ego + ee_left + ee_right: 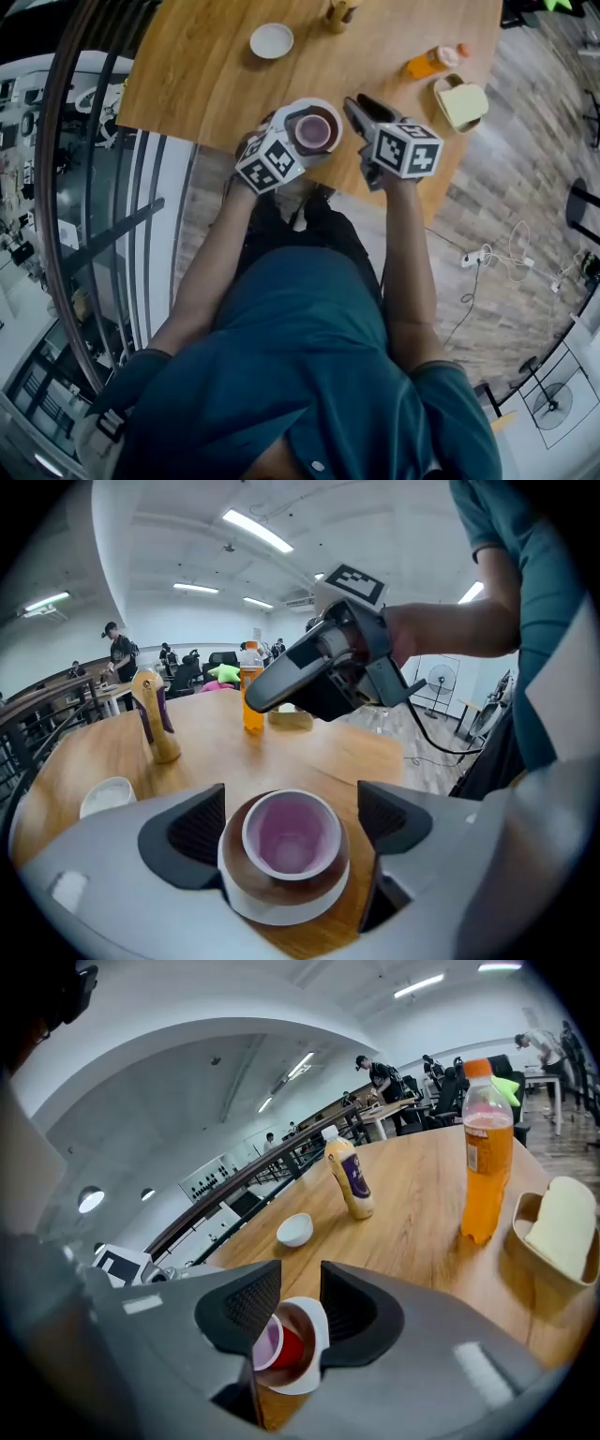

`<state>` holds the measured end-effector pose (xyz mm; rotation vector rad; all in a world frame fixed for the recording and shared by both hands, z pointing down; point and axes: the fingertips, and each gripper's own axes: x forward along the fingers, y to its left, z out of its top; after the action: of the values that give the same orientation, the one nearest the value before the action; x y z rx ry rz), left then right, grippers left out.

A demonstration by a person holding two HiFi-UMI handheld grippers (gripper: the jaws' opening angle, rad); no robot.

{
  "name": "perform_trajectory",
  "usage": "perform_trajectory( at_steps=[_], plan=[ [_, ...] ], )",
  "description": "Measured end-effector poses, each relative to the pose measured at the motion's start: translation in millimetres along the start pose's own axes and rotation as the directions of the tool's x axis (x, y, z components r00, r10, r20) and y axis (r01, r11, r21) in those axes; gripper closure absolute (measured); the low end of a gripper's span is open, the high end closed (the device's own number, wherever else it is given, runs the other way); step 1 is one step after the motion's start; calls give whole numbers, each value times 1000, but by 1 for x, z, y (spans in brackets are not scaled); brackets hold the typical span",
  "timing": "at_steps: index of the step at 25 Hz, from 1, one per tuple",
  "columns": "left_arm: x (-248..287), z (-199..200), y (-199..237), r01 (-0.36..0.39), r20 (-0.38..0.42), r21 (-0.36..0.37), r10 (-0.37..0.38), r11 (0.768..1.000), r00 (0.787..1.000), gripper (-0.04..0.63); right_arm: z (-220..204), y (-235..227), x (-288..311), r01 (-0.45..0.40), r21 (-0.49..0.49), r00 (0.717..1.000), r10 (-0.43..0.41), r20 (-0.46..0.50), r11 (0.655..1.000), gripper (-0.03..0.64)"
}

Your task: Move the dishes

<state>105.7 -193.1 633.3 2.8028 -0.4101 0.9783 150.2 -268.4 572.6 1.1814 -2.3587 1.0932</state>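
Red cup (291,834) on its saucer (281,907) sits untouched between the wide-spread jaws of my left gripper (291,808), and my right gripper (301,1302) is barely parted, empty.

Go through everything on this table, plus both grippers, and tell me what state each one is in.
Cup: upright, empty.
Dish: on the table by its edge, holding the cup.
Small white bowl: upright, empty.
Orange bottle: upright, capped, mostly full.
Squeeze bottle: upright.
Tray: holds a pale block.
Left gripper: jaws wide apart either side of the dish.
Right gripper: jaws apart, nothing clamped.
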Motion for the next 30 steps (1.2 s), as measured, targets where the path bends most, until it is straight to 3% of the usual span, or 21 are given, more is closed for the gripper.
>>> perform_trajectory(
  at_steps=[6, 12, 21, 30],
  plan=[
    [14, -17, 3, -15, -47, -6, 15, 1000, 999, 167, -28, -11, 15, 5, 14, 998, -4, -63, 1000, 503],
    [17, -24, 4, -31, -54, -9, 30, 999, 998, 214, -54, -17, 28, 11, 26, 993, -8, -120, 1000, 503],
    [11, -15, 8, -49, 8, -39, 49, 998, 999, 233, -75, -24, 42, 7, 56, 986, 2, -164, 998, 503],
    [-20, 13, 22, -77, 89, -22, 79, 997, 993, 236, -83, -24, 50, 9, 70, 983, 4, -185, 997, 503]
  ],
)
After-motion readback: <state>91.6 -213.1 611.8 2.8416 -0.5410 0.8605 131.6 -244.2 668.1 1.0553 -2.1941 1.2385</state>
